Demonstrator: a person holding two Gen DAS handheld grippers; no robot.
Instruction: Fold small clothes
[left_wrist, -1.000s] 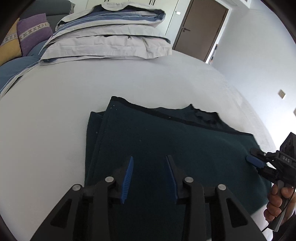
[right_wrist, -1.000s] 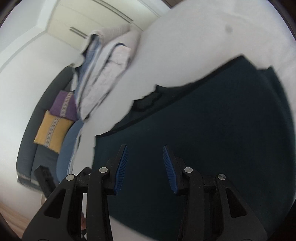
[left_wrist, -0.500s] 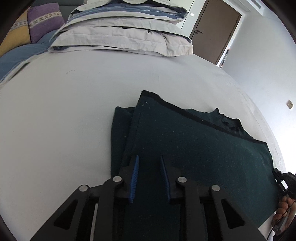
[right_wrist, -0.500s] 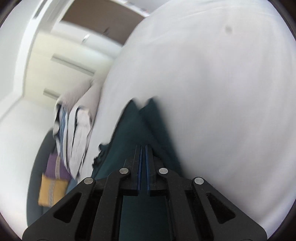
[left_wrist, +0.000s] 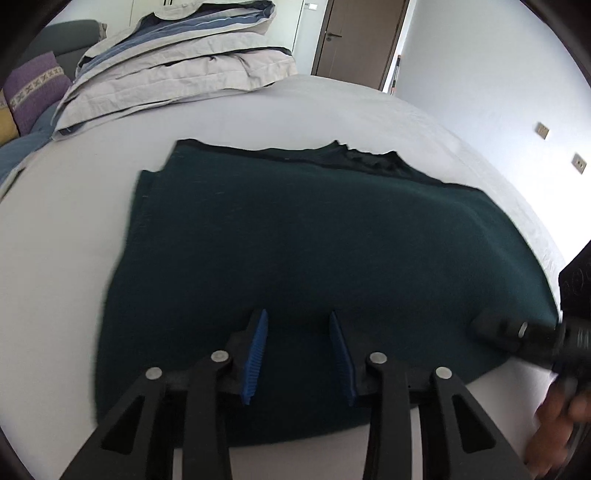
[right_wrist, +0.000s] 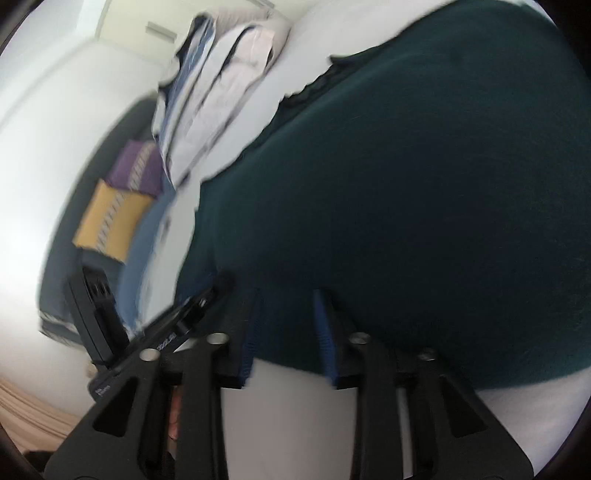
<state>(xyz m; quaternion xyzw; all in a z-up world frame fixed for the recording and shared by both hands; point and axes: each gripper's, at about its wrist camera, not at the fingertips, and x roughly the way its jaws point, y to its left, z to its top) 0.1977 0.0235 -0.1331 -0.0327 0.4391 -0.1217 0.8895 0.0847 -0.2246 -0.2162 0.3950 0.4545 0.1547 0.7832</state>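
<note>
A dark green garment lies folded flat on the white bed, its collar at the far edge. My left gripper is open and empty, its blue pads over the garment's near edge. My right gripper is open and empty too, over the near edge of the same garment. The right gripper also shows at the right of the left wrist view, at the garment's right corner. The left gripper shows at the left of the right wrist view.
A pile of folded grey and blue bedding lies at the far side of the bed. Purple and yellow cushions sit on a dark sofa at the left. A brown door stands behind.
Both grippers opened: half a second ago the right was shut and the left nearly shut. Both views have swung back over the garment's near edge.
</note>
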